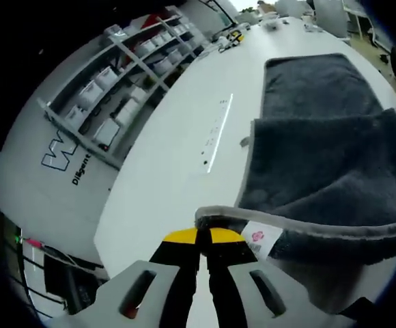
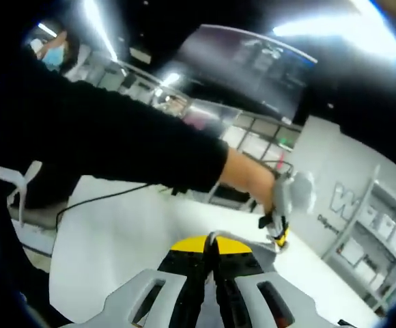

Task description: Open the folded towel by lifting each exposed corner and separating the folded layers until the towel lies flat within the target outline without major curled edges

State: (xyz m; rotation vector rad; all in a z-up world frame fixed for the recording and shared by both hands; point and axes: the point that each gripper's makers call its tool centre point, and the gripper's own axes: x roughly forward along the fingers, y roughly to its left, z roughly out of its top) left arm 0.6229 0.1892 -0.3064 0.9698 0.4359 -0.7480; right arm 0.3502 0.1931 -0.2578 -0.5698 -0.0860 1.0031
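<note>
Towel (image 1: 321, 150) hem pinched by left hand-held gripper (image 1: 203, 239).

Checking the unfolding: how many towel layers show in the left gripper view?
2: a lower layer flat on the table, and an upper layer folded over it, its edge at the left gripper. More may be hidden.

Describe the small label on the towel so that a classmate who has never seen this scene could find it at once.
Start at the white table and find the dark grey towel lying on it. Follow its lifted pale hem down to the left hand-held gripper. Just beside the yellow tips sits a white label, the towel's one marking, bearing a pink flower.
</note>
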